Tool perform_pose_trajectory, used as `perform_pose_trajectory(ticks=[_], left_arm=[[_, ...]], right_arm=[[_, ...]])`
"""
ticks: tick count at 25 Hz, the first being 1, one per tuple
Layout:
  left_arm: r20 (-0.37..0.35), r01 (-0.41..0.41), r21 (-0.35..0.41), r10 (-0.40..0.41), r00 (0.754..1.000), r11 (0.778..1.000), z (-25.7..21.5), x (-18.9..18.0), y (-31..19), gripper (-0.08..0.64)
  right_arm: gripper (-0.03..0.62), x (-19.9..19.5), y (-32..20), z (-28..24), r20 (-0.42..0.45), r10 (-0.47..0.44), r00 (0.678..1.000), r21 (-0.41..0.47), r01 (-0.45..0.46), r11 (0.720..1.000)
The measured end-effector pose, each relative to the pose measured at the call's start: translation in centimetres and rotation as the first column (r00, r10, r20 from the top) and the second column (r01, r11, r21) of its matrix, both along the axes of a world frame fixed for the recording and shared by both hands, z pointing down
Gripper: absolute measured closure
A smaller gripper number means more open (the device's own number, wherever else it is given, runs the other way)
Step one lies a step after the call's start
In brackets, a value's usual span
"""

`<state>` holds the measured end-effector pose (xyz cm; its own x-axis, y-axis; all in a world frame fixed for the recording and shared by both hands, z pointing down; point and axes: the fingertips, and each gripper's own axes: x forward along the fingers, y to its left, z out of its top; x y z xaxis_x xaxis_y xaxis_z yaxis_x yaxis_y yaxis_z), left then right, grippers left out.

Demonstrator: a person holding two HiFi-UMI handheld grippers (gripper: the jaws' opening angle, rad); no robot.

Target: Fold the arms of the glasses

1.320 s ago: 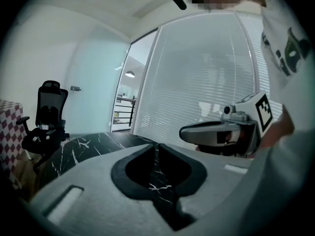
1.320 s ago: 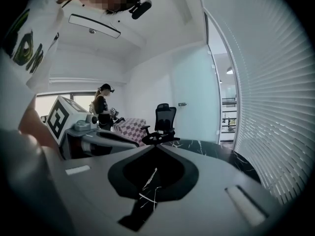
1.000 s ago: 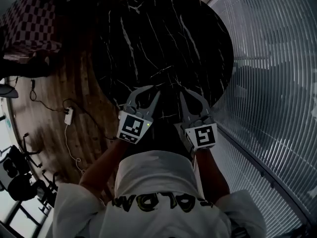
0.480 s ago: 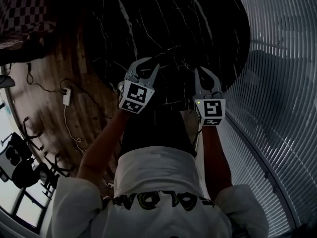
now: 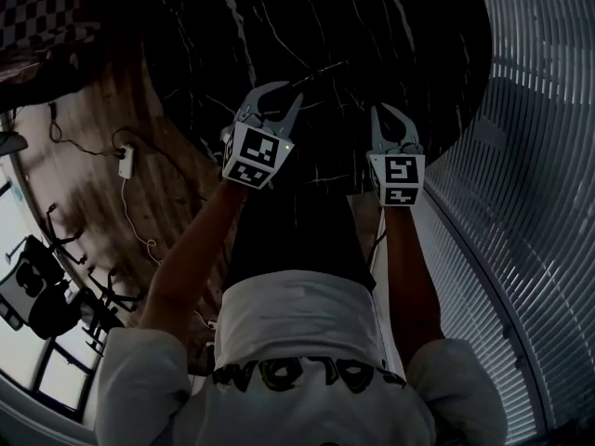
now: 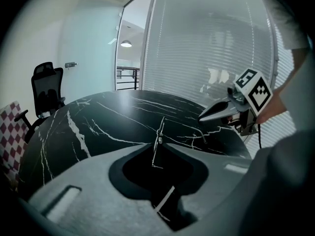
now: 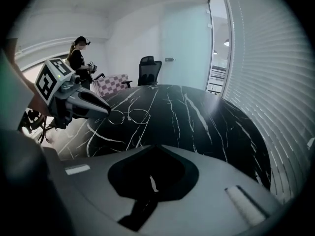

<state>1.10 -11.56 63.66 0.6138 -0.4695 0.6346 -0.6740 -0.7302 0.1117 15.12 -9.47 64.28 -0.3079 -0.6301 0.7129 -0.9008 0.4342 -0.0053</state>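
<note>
Compared with a second ago, the person's arms stretch farther out, and both claws sit farther in over the black marble tabletop [image 5: 390, 26]. The left claw [image 5: 290, 91] and right claw [image 5: 379, 111] both have their jaws closed together, with nothing gripped. The glasses [image 7: 129, 116] rest on the tabletop just beyond the left claw's tip, ahead and to the left of the right claw.
</note>
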Motion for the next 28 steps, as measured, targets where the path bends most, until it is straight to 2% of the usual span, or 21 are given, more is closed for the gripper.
perform_pose_trajectory(ticks=[3,12,20,28], left_arm=[[-0.001,0.000,0.003,0.000,1.000,1.000,0.1,0.1,0.3,0.535],[-0.012,0.004,0.004,-0.003,1.000,1.000,0.0,0.3,0.5,0.549],[-0.021,-0.006,-0.008,0.005,1.000,1.000,0.4,1.1,1.7,0.549],[-0.028,-0.015,-0.021,0.015,0.999,1.000,0.9,1.2,2.4,0.549]], right_arm=[[0.591,0.1,0.4,0.9,-0.007,-0.001,1.000,-0.014,0.001,1.000],[0.591,-1.3,0.9,2.1,-0.020,-0.053,0.998,-0.045,0.052,0.998],[0.591,-2.8,2.1,2.3,0.021,-0.097,0.995,-0.045,0.098,0.994],[0.591,-5.2,2.6,2.5,0.075,-0.182,0.981,-0.030,0.184,0.982]])
